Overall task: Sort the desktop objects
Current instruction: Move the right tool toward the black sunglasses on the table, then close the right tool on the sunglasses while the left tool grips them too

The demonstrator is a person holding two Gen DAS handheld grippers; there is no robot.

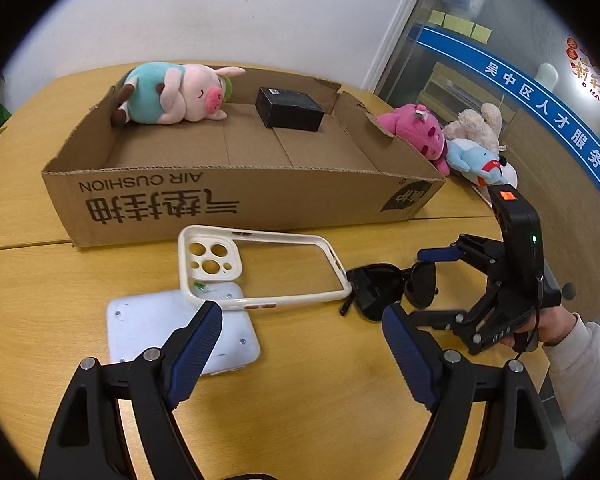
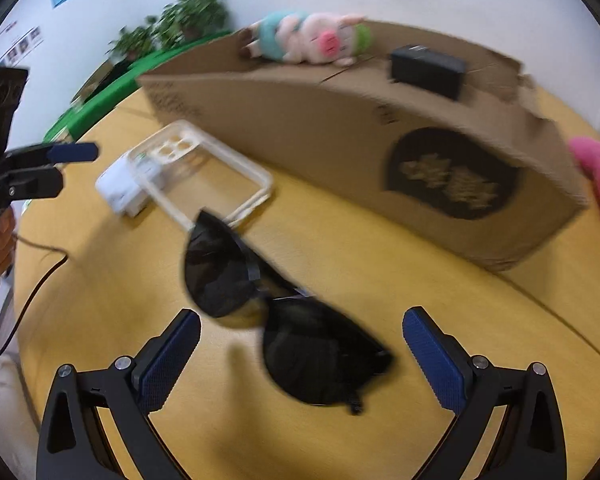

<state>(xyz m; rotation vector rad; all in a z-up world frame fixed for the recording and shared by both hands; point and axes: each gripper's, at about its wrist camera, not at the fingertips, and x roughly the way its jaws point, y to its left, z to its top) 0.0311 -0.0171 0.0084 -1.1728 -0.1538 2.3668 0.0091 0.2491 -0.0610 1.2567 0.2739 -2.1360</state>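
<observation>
Black sunglasses (image 1: 392, 286) lie on the wooden table (image 1: 320, 380), folded; in the right wrist view the sunglasses (image 2: 284, 320) sit between my open right gripper's (image 2: 302, 344) blue pads, apart from them. A cream phone case (image 1: 260, 268) rests partly on a white flat device (image 1: 180, 332). My left gripper (image 1: 302, 344) is open and empty, above the table just in front of the case. A cardboard box (image 1: 236, 200) behind holds a pig plush (image 1: 176, 94) and a black box (image 1: 290, 108).
Pink, beige and blue plush toys (image 1: 452, 140) lie at the box's right end. A glass partition stands at the right, potted plants (image 2: 172, 24) beyond the table's far left. A cable (image 2: 32, 296) trails at the left edge.
</observation>
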